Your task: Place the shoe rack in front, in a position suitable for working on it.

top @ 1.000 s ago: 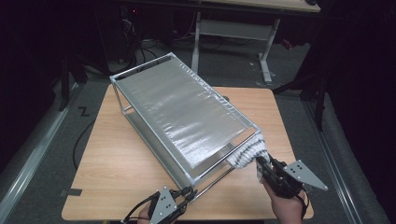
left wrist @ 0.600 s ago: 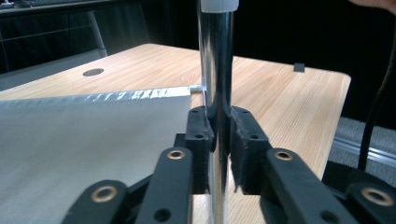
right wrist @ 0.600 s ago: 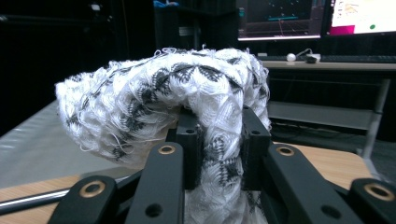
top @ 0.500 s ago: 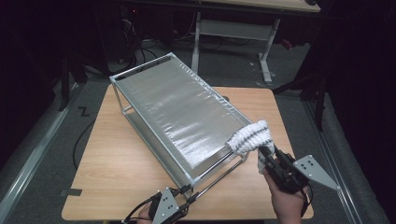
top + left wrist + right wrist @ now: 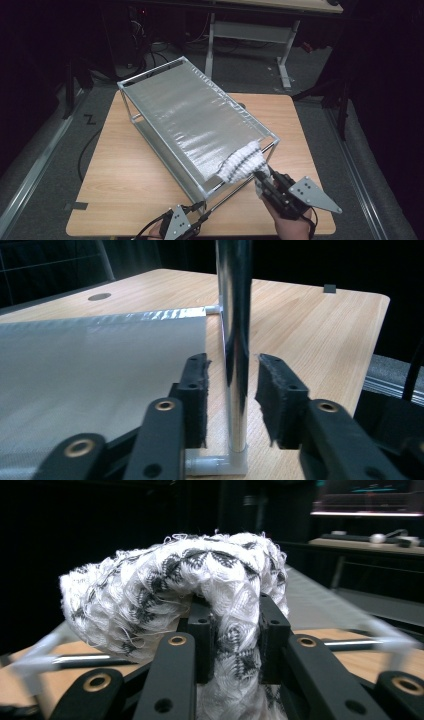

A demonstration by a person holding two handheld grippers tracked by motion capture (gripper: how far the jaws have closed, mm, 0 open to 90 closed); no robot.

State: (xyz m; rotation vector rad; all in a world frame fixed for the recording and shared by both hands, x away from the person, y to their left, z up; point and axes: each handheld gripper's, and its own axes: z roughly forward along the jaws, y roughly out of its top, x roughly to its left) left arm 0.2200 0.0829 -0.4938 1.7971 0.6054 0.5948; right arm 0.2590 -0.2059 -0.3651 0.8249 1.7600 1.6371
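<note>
A metal rack (image 5: 150,76) with silvery sheet shelves stands slantwise on the wooden table (image 5: 125,170). My right gripper (image 5: 261,176) is shut on a white knitted cloth (image 5: 242,162) and holds it up against the top shelf's near right corner. In the right gripper view the cloth (image 5: 165,580) bulges over the jaws of the right gripper (image 5: 235,630). My left gripper (image 5: 199,212) sits low at the rack's near corner. The left gripper (image 5: 230,390) straddles the chrome corner post (image 5: 235,300). Its jaws have just opened off the post, then eased in slightly; a thin gap shows on each side.
The lower silver shelf (image 5: 75,370) stretches left of the post. A round cable hole (image 5: 241,105) lies in the tabletop behind the rack. A white desk frame (image 5: 250,30) and cables stand on the dark floor beyond. Bare wood (image 5: 310,130) lies to the right.
The right gripper has lifted the cloth from beside the rack's near right corner up onto the top shelf's edge. The left hand has stayed by the corner post.
</note>
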